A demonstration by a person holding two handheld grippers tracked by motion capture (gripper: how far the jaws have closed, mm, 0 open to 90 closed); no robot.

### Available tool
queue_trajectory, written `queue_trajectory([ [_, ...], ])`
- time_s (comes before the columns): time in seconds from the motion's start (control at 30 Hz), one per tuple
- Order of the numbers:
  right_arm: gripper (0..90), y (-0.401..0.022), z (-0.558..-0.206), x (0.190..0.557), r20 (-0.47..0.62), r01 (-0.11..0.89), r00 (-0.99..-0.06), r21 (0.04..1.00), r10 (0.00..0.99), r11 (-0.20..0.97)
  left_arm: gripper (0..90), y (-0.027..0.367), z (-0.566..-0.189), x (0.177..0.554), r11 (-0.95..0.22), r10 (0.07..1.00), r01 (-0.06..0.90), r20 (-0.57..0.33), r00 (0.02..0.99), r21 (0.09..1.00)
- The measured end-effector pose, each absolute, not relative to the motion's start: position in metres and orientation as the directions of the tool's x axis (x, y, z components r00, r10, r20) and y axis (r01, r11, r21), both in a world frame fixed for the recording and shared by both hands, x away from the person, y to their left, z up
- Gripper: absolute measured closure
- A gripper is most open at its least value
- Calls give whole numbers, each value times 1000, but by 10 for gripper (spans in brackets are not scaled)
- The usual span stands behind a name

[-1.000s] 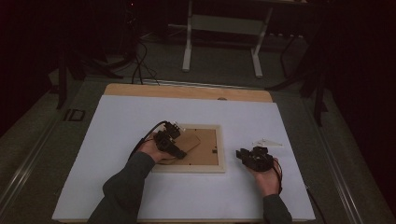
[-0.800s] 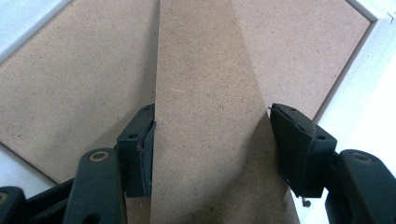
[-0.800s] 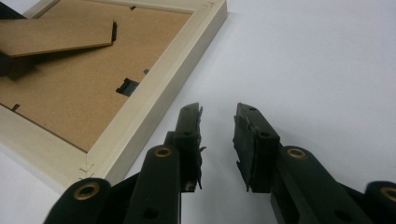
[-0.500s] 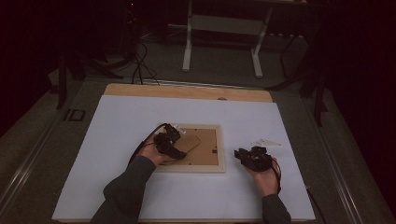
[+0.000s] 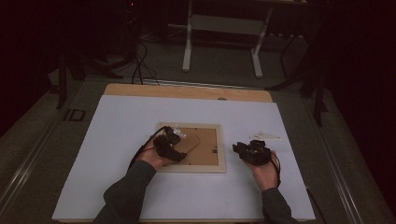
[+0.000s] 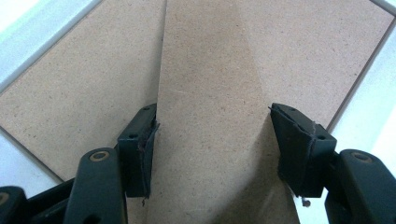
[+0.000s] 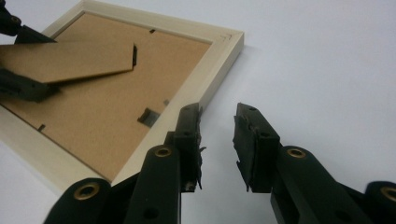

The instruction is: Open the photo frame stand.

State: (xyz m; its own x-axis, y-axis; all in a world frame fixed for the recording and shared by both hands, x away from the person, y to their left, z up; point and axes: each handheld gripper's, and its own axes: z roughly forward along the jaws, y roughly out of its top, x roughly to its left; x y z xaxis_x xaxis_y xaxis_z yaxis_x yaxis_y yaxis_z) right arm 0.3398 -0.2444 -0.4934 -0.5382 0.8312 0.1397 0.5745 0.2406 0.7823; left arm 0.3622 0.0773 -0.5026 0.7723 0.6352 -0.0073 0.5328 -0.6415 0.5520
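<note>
A picture frame [image 5: 194, 148] lies face down mid-table. The left gripper [image 6: 212, 140] clasps its fold-out stand [image 6: 210, 93] by both edges; the right gripper [image 7: 217, 144] waits empty, half-open, beside the frame's edge. Better to swing the stand gently, bracing the frame.

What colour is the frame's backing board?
Brown, like plain fibreboard, inside a pale wood frame. The backing board shows best in the right gripper view.
</note>
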Motion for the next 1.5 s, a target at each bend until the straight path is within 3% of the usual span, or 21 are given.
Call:
queue_trajectory([
  [0.33,702,-235,-476,358,110,562,-575,773,811,294,381,76,-503,351,-642,639,485,66,767,594],
  [0.87,664,-231,-473,390,181,619,-581,732,793,286,380,74,-503,336,-649,641,420,159,751,634],
  [1.2,555,-220,-474,402,205,639,-592,709,780,298,380,73,-501,328,-651,643,390,199,740,652],
  [1.5,523,-213,-477,412,257,670,-587,687,768,283,380,71,-500,322,-660,640,360,243,729,660],
])
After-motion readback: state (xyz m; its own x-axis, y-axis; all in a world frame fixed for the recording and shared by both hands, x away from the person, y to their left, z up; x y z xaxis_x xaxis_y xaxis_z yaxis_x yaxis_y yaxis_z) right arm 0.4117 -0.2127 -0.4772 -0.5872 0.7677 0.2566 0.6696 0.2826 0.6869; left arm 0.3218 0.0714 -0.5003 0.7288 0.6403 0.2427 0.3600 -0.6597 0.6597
